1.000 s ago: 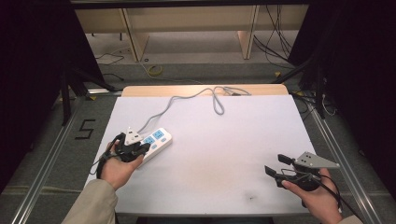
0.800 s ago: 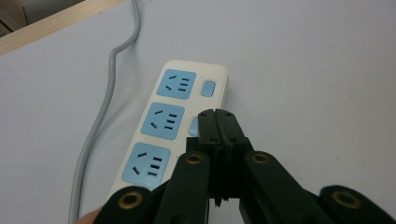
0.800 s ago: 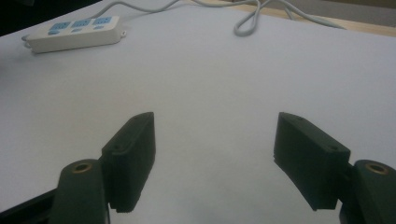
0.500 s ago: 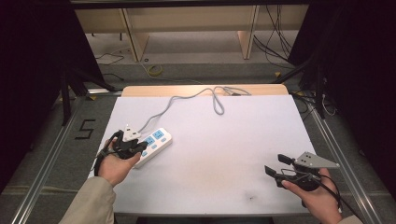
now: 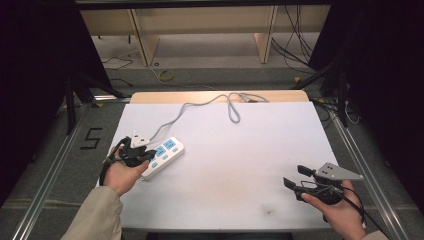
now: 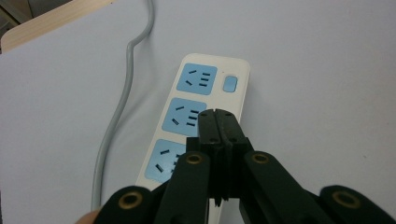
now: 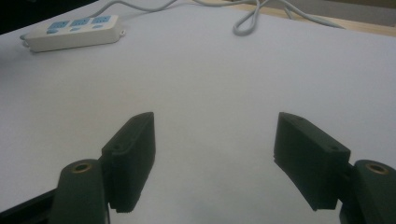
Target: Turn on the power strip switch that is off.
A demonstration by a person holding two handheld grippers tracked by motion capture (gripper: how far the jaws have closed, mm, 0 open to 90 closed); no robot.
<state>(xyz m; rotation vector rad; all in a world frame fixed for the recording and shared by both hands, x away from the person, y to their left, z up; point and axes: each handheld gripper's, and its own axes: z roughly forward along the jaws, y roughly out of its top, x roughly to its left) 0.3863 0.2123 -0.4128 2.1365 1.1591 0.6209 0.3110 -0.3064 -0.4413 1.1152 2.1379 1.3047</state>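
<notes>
Where the high view looks down on the table (image 5: 225, 165), a white power strip (image 5: 164, 156) with three blue sockets lies near the left edge, angled toward the far side. Its grey cable (image 5: 200, 106) runs from the strip's far end toward the far edge, forms a loop there and passes onto the bare wooden strip along that edge. The left gripper (image 5: 142, 155) is held over the near end of the strip, its hand (image 5: 120, 172) at the table's left edge. The right gripper (image 5: 295, 176) sits near the near right corner, well apart from the strip, held in the right hand (image 5: 335, 210); its jaws stand parted with nothing between them.

In the left gripper view, the left gripper (image 6: 217, 116) has its two black jaws pressed together with nothing between them, their tips over the middle socket of the power strip (image 6: 198, 100). A blue switch (image 6: 229, 84) sits beside the farthest socket. The cable (image 6: 122, 98) runs along the strip's left side. Whether the tips touch the strip cannot be told.

In the right gripper view, the right gripper (image 7: 214, 140) is released, jaws wide apart above bare table (image 7: 210, 84). The power strip (image 7: 72, 31) lies far off at upper left, its cable (image 7: 247, 21) looping at the far edge.
</notes>
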